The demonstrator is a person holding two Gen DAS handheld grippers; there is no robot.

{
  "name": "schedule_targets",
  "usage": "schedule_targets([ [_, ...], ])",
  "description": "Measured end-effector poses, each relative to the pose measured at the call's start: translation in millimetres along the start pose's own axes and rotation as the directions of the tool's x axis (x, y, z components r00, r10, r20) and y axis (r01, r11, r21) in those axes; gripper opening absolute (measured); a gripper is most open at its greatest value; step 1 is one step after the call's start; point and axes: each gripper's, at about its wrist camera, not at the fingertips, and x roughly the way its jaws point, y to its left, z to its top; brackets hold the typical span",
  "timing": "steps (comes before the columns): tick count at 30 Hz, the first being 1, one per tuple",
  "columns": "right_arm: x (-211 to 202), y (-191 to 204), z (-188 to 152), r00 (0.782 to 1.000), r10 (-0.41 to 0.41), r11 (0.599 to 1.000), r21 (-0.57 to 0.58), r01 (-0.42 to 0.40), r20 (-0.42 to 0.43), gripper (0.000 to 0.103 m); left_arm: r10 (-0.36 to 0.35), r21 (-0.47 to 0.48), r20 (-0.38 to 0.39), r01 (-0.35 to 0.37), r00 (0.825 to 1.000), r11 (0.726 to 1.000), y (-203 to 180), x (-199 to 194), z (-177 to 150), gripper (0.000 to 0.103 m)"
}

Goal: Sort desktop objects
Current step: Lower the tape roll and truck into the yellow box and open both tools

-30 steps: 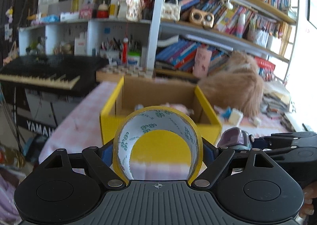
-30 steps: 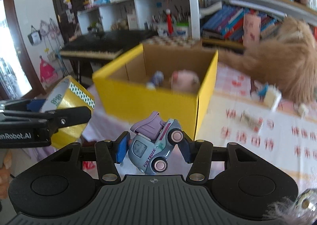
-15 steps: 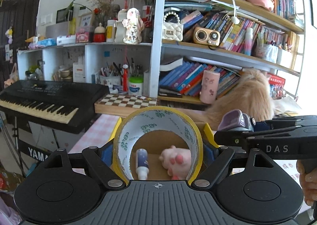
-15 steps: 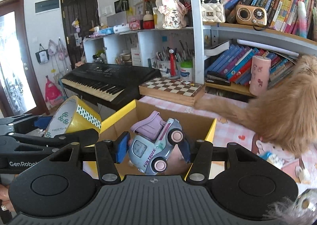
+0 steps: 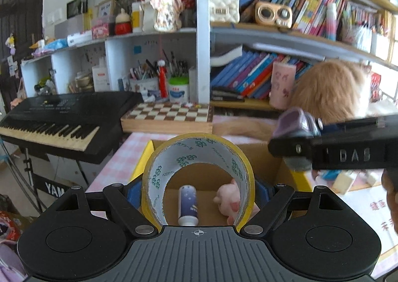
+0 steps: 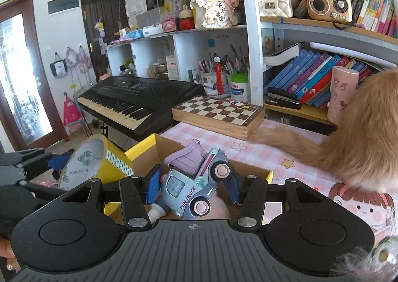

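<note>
Yellow cardboard is your landmark: the yellow box sits right under both of your tools, open at the top. Your left gripper pinches the tape roll across its width, standing on edge above the box's near wall. Your right gripper is clamped on the toy truck, tilted nose-down over the box, just right of the roll. Down inside the box lie a small white bottle and a pink plush toy.

Watch three things. The two tools hang close together above the box; if you release both at once, the roll could strike the right tool or the truck and bounce out over the wall. The roll stands on edge, so dropped from a height it may well roll or hop, and it could land on the bottle and skid. The furry animal lies on the table just beyond the box's right side; a swing that way could brush it. Lower each piece well inside the walls before you let go.
</note>
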Motion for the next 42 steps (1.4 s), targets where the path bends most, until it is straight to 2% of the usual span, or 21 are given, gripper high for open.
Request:
schedule_targets([
  [5,24,-11,10,0.999,0.031,0.999,-0.012,-0.032,-0.03,0.05,0.024,0.027,-0.078,-0.022,0.997,0.999,-8,24,-6,0.085],
  [12,57,-11,15,0.992,0.093,0.995,-0.03,-0.096,-0.09,0.05,0.012,0.07,-0.191,0.001,0.981,0.998,-21,53,-18,0.085],
  [19,100,4,18,0.962,0.154,0.971,-0.147,-0.19,-0.227,0.05,-0.013,0.068,-0.286,0.033,0.958,0.997,-24,72,-30,0.085],
  [22,116,14,18,0.947,0.163,0.952,-0.207,-0.225,-0.277,0.05,-0.026,0.059,-0.331,0.048,0.943,0.997,-24,77,-36,0.085],
  [33,159,45,9,0.891,0.171,0.887,-0.328,-0.324,-0.42,0.05,-0.02,0.051,-0.341,0.04,0.94,0.998,-25,72,-38,0.086],
  [40,175,52,1,0.87,0.148,0.876,-0.346,-0.336,-0.47,0.05,0.008,0.055,-0.278,0.007,0.96,0.998,-28,60,-31,0.091],
  [42,177,50,2,0.865,0.156,0.88,-0.331,-0.341,-0.477,0.055,0.005,0.039,-0.263,0.005,0.965,0.999,-27,57,-30,0.091],
])
